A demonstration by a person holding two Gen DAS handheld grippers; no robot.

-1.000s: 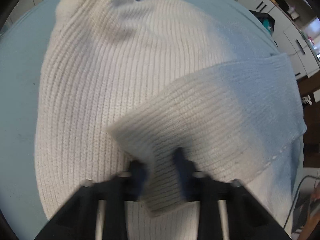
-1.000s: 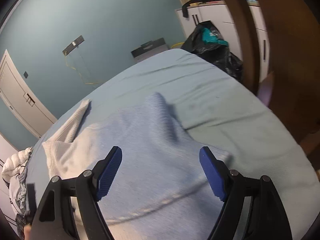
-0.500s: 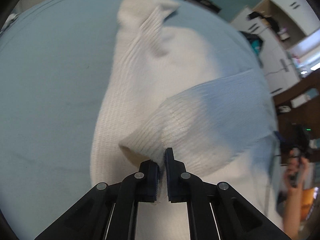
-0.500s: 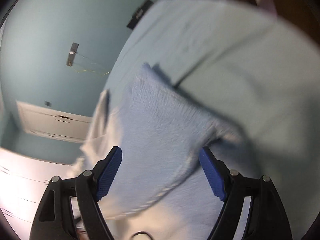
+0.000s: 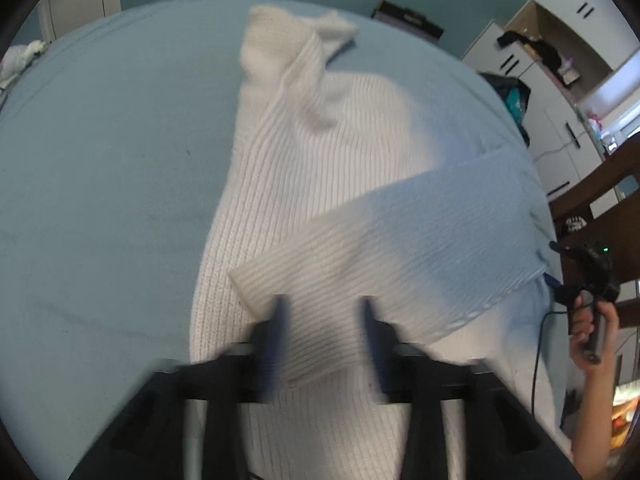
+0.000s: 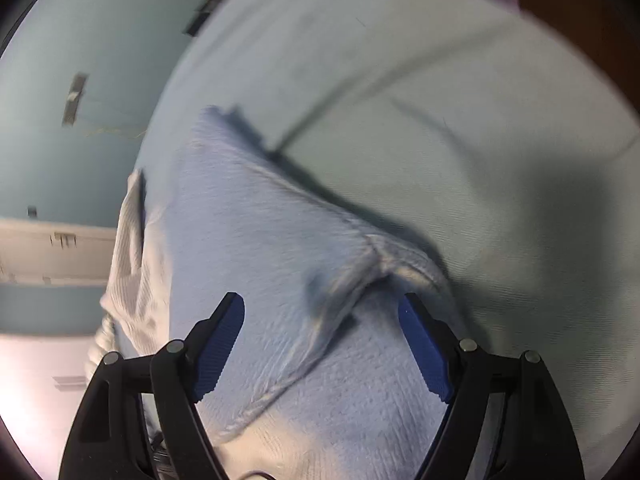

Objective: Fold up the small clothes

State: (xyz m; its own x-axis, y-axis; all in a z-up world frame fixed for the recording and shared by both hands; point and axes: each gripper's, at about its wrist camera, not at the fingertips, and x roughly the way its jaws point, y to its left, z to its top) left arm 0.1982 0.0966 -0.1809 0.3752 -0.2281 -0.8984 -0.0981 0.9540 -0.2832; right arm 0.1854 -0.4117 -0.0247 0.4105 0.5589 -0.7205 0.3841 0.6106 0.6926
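Pale blue bed (image 5: 100, 168) carries the white sweater (image 5: 312, 168) at centre. Left hand-held gripper (image 5: 322, 332), jaws just opened, probably dropped the sleeve (image 5: 400, 248); right hand-held gripper (image 6: 322, 344) gapes empty: pinch the three-o'clock edge squarely.

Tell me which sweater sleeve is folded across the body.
The near sleeve, lying diagonally over the white sweater ahead of the left gripper. The other sleeve is bunched at the far end.

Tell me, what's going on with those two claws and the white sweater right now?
Left gripper just opened, sleeve released, lying across the sweater. Right gripper open over its edge, gripping nothing. Bed unobstructed.
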